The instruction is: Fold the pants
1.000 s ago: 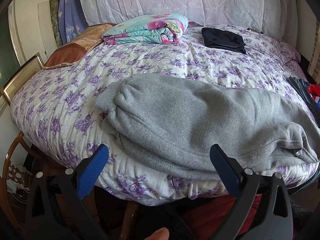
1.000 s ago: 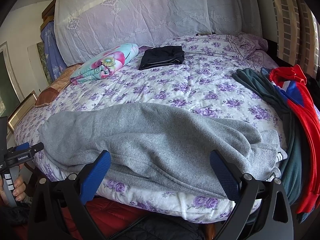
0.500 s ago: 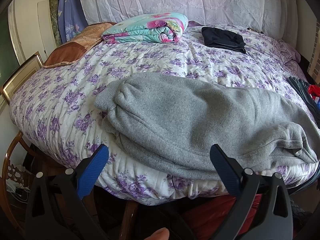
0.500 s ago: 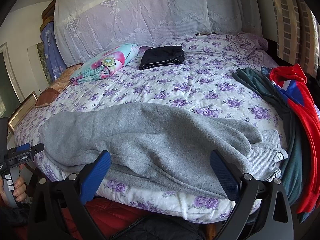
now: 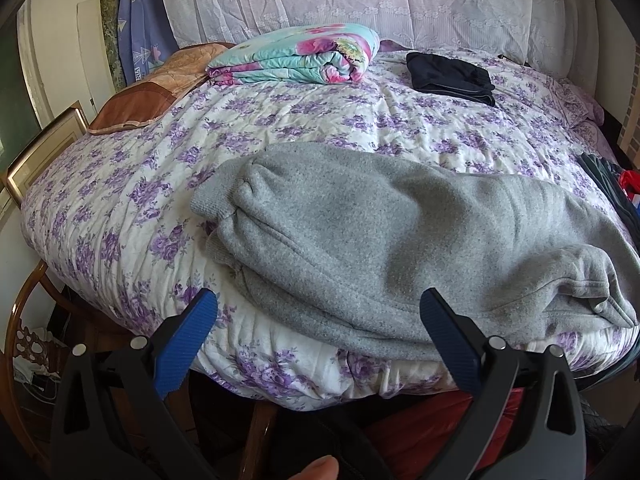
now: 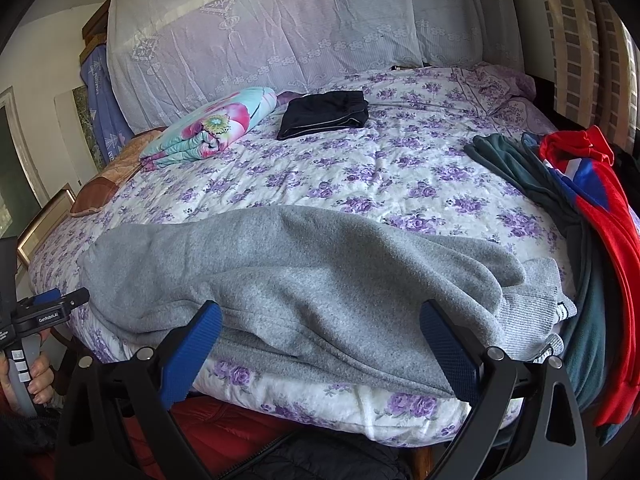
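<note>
A floral quilt (image 6: 400, 184) covers the bed. Far left lies a folded turquoise-and-pink blanket (image 6: 212, 128), with folded black clothing (image 6: 324, 114) just right of it. At the right edge, a dark green garment (image 6: 532, 184) lies under a red-and-blue one (image 6: 592, 184).

Pants (image 5: 400, 240): grey fleecy knit, matt, ribbed cuffs; quilt (image 5: 120, 184): soft floral cotton, puckered; gripper pads (image 6: 192, 344): blue textured rubber on matt blk plastic w/ metal rivets.

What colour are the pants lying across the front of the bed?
The pants are plain grey, clearest in the right wrist view.
</note>
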Demonstrator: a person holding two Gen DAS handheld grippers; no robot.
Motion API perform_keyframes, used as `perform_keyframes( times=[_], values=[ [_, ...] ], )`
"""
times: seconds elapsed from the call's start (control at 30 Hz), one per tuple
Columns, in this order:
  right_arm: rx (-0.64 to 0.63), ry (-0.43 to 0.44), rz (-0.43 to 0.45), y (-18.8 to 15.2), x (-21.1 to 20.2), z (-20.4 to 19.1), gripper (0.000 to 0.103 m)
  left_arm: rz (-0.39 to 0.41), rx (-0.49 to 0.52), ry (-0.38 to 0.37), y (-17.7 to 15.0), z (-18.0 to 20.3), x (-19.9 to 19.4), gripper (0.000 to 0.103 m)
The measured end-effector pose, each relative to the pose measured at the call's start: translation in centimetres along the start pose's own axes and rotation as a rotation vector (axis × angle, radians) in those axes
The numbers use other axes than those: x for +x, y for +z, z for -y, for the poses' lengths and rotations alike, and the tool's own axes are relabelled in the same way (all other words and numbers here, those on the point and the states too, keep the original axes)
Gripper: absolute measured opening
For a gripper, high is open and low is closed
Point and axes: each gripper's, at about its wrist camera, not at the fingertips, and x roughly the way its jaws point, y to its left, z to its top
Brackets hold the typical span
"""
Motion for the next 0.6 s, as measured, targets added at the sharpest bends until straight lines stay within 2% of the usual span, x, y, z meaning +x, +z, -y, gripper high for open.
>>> perform_keyframes(
  times=[0.47,0.6],
  values=[
    [0.016,0.013,-0.013,-0.31,0.52,-0.07,0.1,-0.006,0.0,0.005,-0.22,0.33,0.15,0.099],
    [0.025,0.027,-0.018,-0.47,0.8,0.06,0.1,0.014,0.009,0.044,-0.23,0.53,0.29,0.099]
  ],
)
